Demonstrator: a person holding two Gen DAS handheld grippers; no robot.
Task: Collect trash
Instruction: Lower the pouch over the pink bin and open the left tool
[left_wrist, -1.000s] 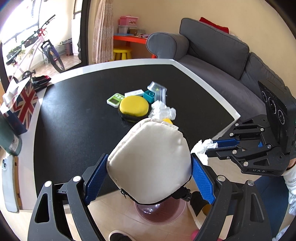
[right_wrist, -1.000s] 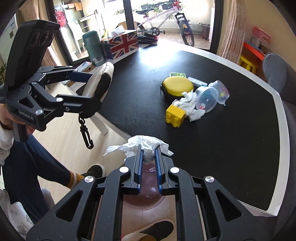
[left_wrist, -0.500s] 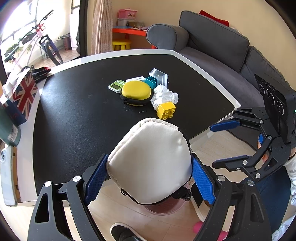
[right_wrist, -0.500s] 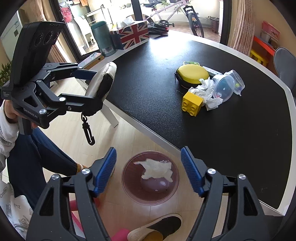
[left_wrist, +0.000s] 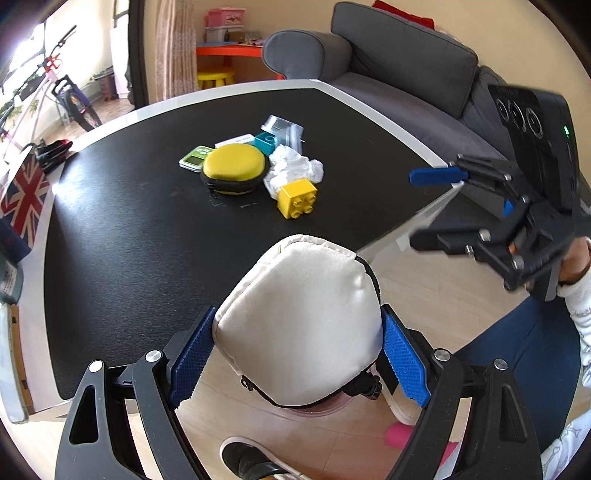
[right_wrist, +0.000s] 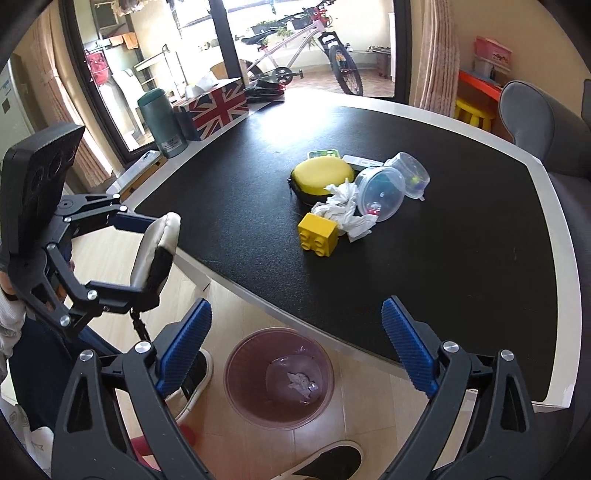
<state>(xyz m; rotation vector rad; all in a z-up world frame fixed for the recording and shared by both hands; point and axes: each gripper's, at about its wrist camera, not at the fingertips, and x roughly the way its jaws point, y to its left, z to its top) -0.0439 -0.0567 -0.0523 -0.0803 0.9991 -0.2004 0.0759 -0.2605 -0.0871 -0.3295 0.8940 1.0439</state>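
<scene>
two grippers: left gripper (left_wrist: 299, 350) clamped on cream pouch (left_wrist: 301, 325)
right gripper (right_wrist: 295, 343): spread wide, holding nothing
change: tissue (right_wrist: 301, 382) left its grip, lies in bin (right_wrist: 236, 384)

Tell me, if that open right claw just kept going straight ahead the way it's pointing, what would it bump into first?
Probably the near white edge of the black table. The right claw hangs open above the floor bin, aimed forward over it; depth is unclear, though.
</scene>
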